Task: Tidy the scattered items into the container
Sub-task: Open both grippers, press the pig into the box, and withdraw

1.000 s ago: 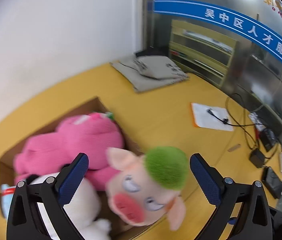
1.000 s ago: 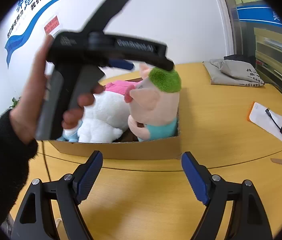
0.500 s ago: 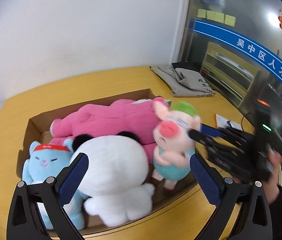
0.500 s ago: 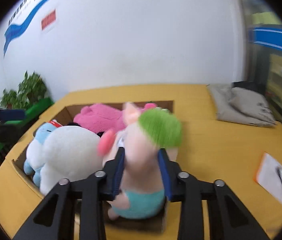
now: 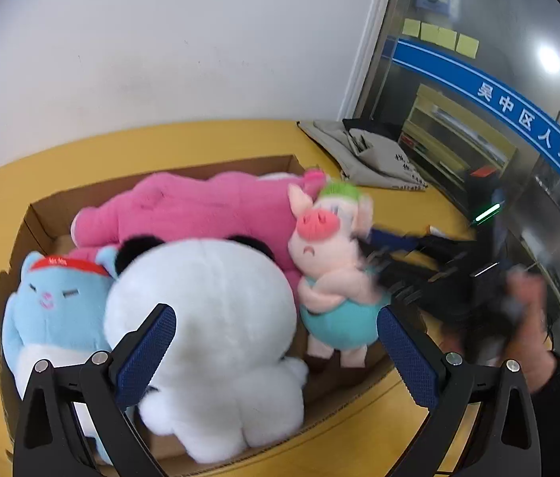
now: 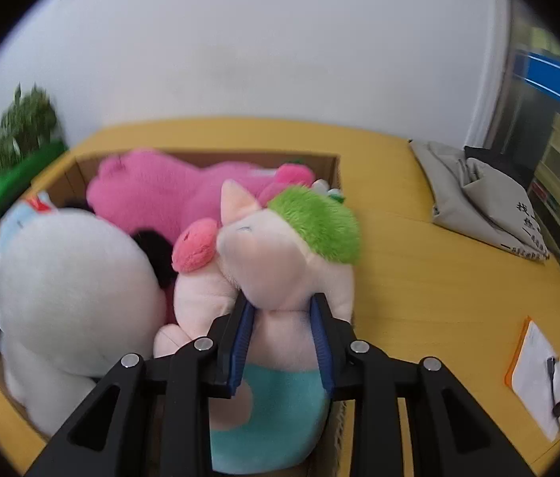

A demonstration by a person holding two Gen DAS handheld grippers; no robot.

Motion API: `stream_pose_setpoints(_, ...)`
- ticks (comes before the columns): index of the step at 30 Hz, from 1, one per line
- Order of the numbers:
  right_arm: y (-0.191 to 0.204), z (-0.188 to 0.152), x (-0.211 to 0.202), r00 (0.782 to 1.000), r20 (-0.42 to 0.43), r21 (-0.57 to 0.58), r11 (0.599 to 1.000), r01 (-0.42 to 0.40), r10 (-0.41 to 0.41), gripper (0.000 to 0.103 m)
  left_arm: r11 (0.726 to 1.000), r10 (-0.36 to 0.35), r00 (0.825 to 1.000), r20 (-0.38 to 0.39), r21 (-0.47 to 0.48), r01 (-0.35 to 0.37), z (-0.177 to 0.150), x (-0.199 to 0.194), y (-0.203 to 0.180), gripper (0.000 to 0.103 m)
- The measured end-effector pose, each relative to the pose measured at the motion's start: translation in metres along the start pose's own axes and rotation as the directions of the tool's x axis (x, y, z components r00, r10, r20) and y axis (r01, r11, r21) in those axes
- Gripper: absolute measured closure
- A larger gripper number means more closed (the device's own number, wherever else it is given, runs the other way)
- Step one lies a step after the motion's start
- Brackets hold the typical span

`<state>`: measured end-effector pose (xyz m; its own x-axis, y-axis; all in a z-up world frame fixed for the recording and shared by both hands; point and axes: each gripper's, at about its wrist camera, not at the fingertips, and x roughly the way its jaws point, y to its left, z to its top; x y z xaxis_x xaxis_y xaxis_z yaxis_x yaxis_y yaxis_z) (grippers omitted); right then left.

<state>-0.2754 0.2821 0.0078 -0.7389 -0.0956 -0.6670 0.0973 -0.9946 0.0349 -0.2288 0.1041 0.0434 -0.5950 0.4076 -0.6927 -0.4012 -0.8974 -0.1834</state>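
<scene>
Left wrist view shows the yellow desk (image 5: 216,139) across the middle of the frame, and on it the cardboard box (image 5: 37,218) that we are filling. Inside, the white plush (image 5: 208,318) takes the lower centre, the pink plush (image 5: 200,210) lies behind it, and the blue plush (image 5: 53,310) sits at the lower left. Smallest is the pig plush (image 5: 331,278), at the box's right end.

A second ago the pig sat loose in the box while both grippers stood spread. Now our right gripper (image 6: 282,334) is pinched on its neck, below the green hair, so we judge this as seating or straightening the last toy; no other toy shows on the desk, and the tidying looks nearly done.

Our left gripper (image 5: 276,353) hangs spread and empty at the bottom of its frame, above the white plush and the box's near wall. Our right hand (image 5: 526,318), blurred at the right edge, reaches in level from beside the box.
</scene>
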Motion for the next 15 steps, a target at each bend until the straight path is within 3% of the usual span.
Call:
stream_pose_setpoints(1,-0.005,0.001,-0.015,0.998,0.024,0.05,0.997,-0.057,0.056,0.06,1.0,0.013,1.0,-0.001,0.005,-0.013,-0.003,-0.002,-0.001,0.0)
stream_pose_setpoints(2,-0.01,-0.001,-0.027,0.995,0.026,0.087,0.992,-0.094,0.092,0.029,1.0,0.023,1.0,0.0,0.008,-0.023,-0.006,-0.005,-0.003,0.0)
stream_pose_setpoints(3,-0.015,-0.004,-0.041,0.993,0.042,0.121,0.986,-0.114,0.11,0.017,1.0,0.029,1.0,0.005,0.007,-0.029,-0.009,-0.01,-0.004,0.0)
stream_pose_setpoints(7,-0.011,-0.03,-0.09,0.984,0.113,0.122,0.981,-0.151,0.138,0.014,0.998,0.067,0.997,0.027,-0.003,-0.067,-0.022,-0.033,-0.006,0.0)
stream_pose_setpoints(10,0.002,-0.058,-0.113,0.982,0.103,0.115,0.979,-0.17,0.158,0.014,0.996,0.081,0.996,0.032,-0.022,-0.081,-0.037,-0.049,-0.007,0.0)
stream_pose_setpoints(15,0.025,-0.095,-0.134,0.988,0.093,0.063,0.99,-0.13,0.124,0.014,0.99,0.14,0.99,0.032,-0.027,-0.139,-0.065,-0.074,-0.009,0.0)
